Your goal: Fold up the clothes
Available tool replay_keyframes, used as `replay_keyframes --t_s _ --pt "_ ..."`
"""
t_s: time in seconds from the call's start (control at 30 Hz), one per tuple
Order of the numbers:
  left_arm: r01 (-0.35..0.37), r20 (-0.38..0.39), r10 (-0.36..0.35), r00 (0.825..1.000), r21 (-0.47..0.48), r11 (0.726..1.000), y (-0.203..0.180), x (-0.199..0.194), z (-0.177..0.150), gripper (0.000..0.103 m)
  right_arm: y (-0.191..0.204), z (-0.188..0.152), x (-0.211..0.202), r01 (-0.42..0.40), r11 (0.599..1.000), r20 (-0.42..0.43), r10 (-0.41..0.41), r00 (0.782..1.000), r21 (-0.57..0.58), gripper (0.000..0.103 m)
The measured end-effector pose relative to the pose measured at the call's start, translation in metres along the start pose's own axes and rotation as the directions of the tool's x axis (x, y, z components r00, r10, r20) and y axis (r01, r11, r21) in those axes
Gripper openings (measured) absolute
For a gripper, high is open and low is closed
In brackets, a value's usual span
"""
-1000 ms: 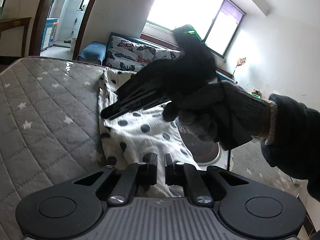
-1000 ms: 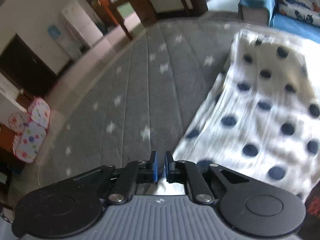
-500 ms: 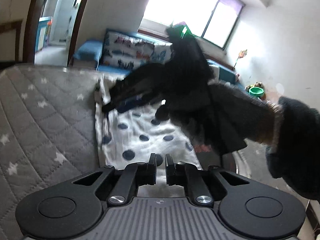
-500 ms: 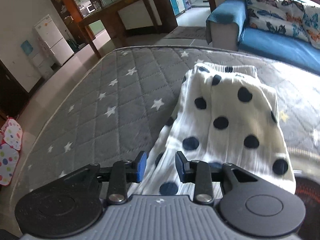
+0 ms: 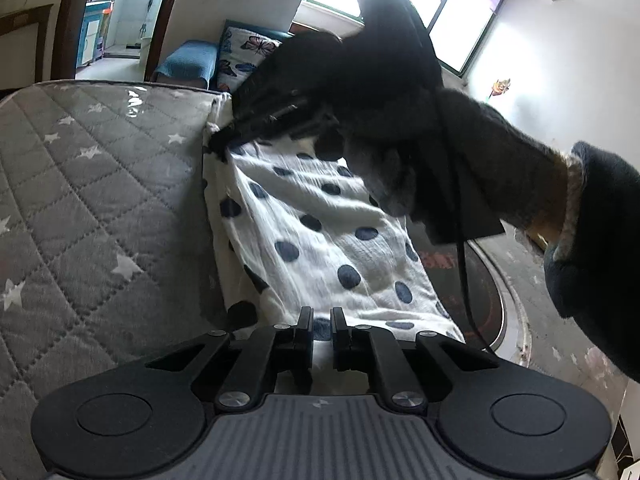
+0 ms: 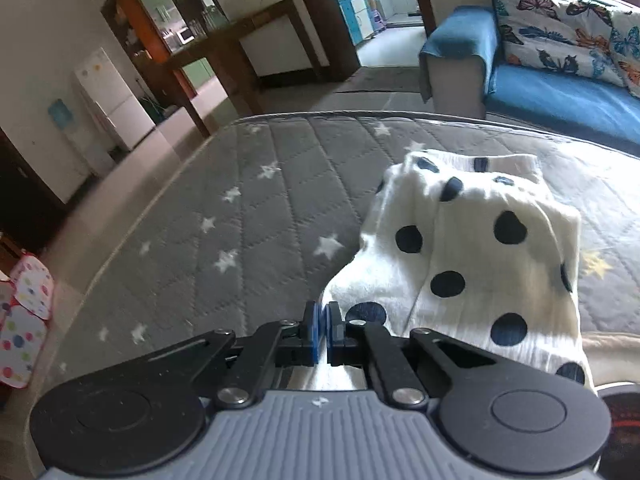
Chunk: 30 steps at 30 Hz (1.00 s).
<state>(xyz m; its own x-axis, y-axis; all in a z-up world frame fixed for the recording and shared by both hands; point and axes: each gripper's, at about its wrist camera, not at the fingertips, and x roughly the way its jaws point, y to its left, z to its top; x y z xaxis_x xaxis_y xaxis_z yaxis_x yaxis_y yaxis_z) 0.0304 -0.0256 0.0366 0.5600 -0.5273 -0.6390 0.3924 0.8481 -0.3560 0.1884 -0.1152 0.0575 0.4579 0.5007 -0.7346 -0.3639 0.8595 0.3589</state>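
Note:
A white garment with dark blue dots (image 5: 320, 240) lies stretched on the grey star-quilted mattress (image 5: 80, 200). My left gripper (image 5: 320, 322) is shut on its near edge. In the left wrist view my right gripper (image 5: 224, 142) reaches in from the right, its tips at the garment's far left corner. In the right wrist view the right gripper (image 6: 321, 326) is shut, with the garment (image 6: 480, 264) bunched and folded over just right of it; I cannot tell whether cloth sits between the pads.
A blue sofa (image 6: 560, 84) with butterfly cushions stands past the mattress's far edge. A round dark mat (image 5: 480, 292) lies under the garment's right side. A wooden table (image 6: 240, 52) and a white fridge (image 6: 112, 96) stand to the left.
The right gripper has shut after being open half a second ago, and has moved to the garment's far left corner. The garment's far end has bunched up. The left gripper stays shut on the near edge.

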Motion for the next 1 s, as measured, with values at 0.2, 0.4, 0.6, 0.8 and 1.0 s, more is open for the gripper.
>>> replay_keyframes --t_s 0.2,0.4,0.6,0.8,1.0 --pt "-0.004 -0.011 0.004 1.0 0.0 1.0 0.0 -0.004 -0.002 0.011 -0.007 0.0 0.004 -0.034 0.999 -0.022 0.034 0.999 0.022 0.011" --pt "-0.022 0.033 0.021 0.999 0.024 0.999 -0.006 -0.02 0.011 0.019 -0.028 0.004 -0.049 0.008 1.0 0.006 -0.008 1.0 -0.015 0.014" --pt "-0.034 0.046 0.032 0.998 0.045 0.998 -0.014 -0.016 0.034 0.02 -0.057 -0.018 -0.079 0.072 0.995 -0.058 -0.076 0.995 -0.067 0.014" --pt "-0.057 -0.009 0.058 0.998 0.065 0.996 -0.019 0.015 0.05 0.02 -0.085 -0.052 -0.083 0.085 0.996 -0.092 -0.088 0.992 -0.041 0.014" --pt "-0.088 -0.086 0.095 0.992 0.082 0.993 -0.014 0.039 0.052 0.02 -0.1 -0.058 -0.117 0.024 1.0 -0.021 -0.024 0.999 -0.004 0.014"
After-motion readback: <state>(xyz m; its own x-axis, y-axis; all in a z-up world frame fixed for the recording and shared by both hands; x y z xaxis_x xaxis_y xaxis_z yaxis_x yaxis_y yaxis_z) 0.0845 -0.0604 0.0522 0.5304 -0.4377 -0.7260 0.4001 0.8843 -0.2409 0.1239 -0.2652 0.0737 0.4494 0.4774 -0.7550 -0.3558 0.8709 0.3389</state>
